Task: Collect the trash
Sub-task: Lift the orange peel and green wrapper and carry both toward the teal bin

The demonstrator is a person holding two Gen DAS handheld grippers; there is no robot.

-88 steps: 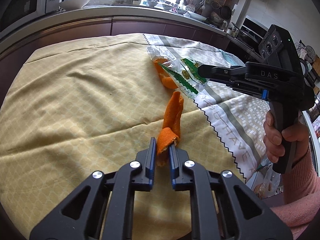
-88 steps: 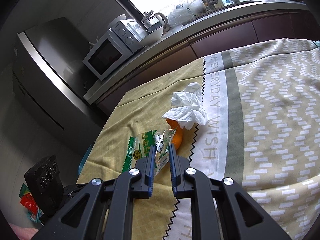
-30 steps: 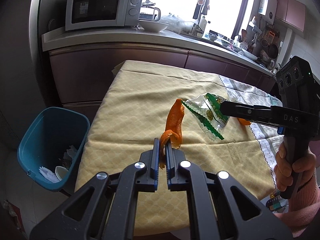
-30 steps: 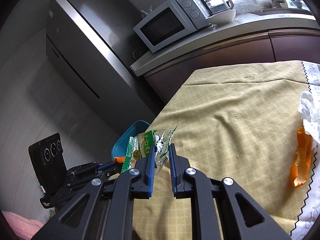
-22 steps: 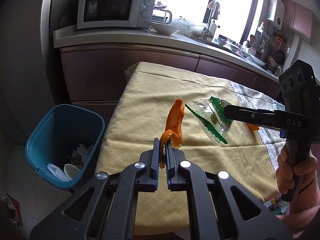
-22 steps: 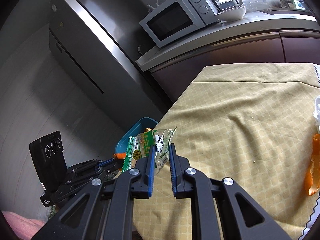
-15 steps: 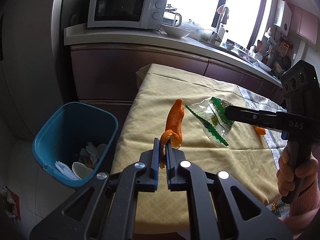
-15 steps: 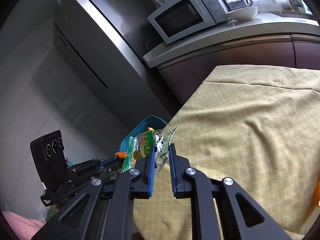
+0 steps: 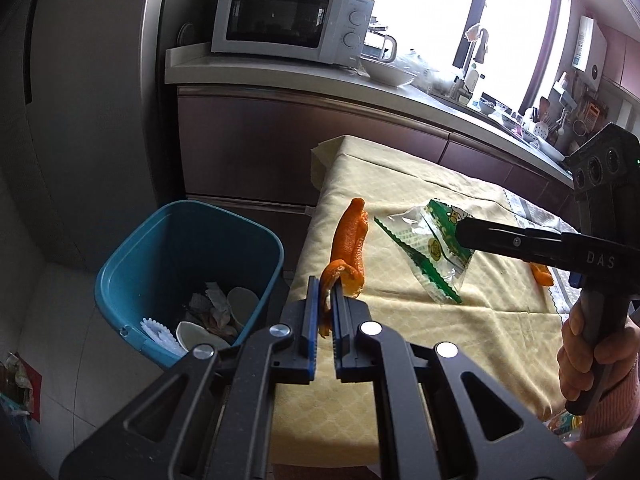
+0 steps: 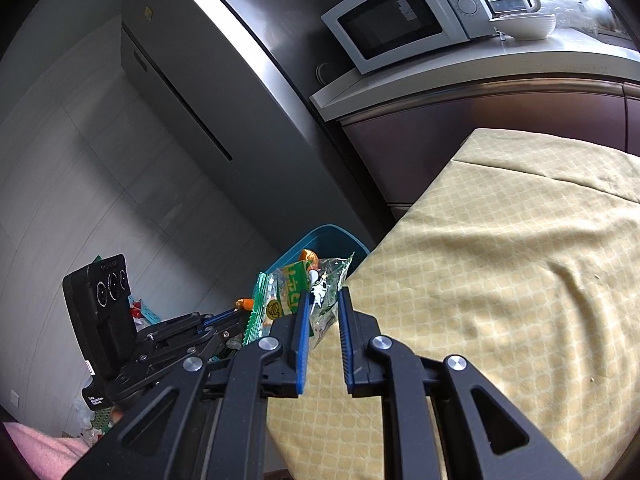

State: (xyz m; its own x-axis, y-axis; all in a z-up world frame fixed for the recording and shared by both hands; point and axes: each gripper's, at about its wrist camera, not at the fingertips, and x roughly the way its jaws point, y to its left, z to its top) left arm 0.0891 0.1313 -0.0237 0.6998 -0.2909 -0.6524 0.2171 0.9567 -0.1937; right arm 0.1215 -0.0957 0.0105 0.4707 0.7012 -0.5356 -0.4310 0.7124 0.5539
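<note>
Orange peel (image 9: 350,246) stands clamped between the pads of the left claw (image 9: 327,312), its long axis running up and away from the fingertips, the pointed tip aimed at the far side of the cloth-covered counter (image 9: 420,320) and a short end hanging below the pads. Just to its right, the right claw (image 10: 323,312) is pinched together on a clear-and-green snack wrapper (image 10: 304,292), which fans out forward from the fingertips with its serrated edge down and to the left in the left wrist view. A person's hand (image 9: 588,356) in a pink sleeve grips that claw's handle. Below and left of the peel, beside the counter's edge, sits a blue bin (image 9: 120,264) on the floor with paper scraps inside. Another peel piece (image 9: 540,274) lies on the cloth behind the right claw. Farther back, a white microwave (image 9: 292,22) rests on the kitchen worktop next to a steel fridge (image 10: 224,92).
</note>
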